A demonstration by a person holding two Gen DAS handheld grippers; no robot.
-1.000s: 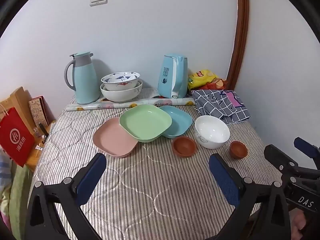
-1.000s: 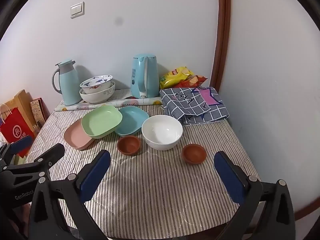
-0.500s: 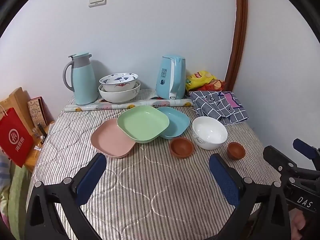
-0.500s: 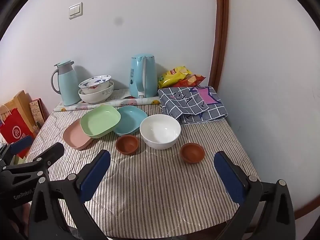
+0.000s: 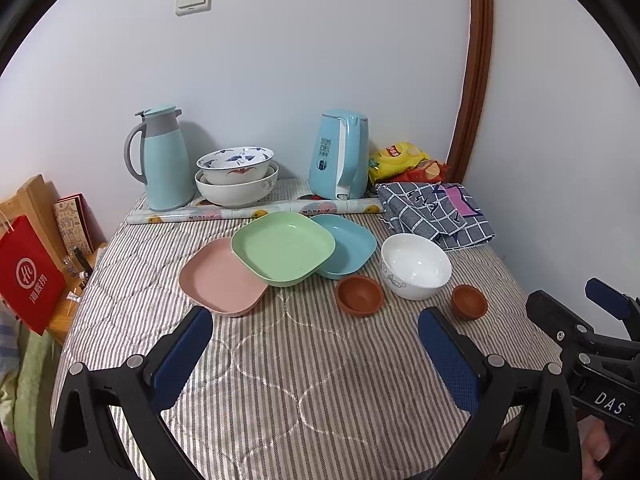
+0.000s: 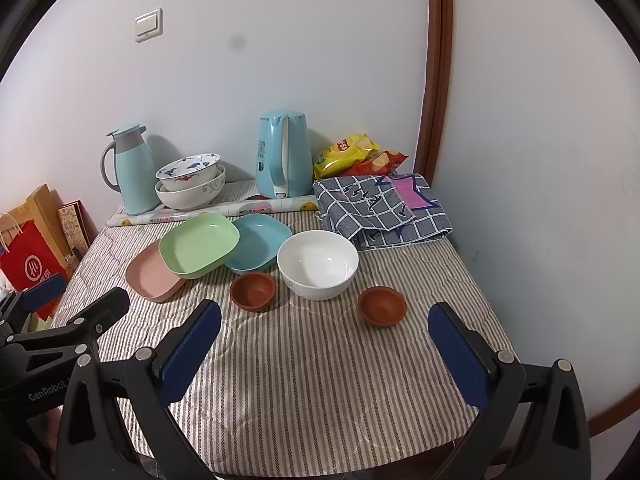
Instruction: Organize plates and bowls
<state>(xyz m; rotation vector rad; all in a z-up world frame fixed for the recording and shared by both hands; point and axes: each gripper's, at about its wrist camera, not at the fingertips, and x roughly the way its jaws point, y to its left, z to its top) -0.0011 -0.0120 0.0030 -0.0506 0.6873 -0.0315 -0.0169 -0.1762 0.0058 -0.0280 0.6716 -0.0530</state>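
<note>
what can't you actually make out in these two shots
- Pink plate: its far corner is under the green plate in both views.
- Blue plate: its left side is covered by the green plate.
- Lower white bowl at the back: its inside is hidden by the patterned bowl nested in it.
- Kettle label: too small to read.
- Left gripper and right gripper: open; handles cut off by the bottom edge.

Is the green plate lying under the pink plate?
No, the green plate lies on top, overlapping the edge of the pink plate.
</note>
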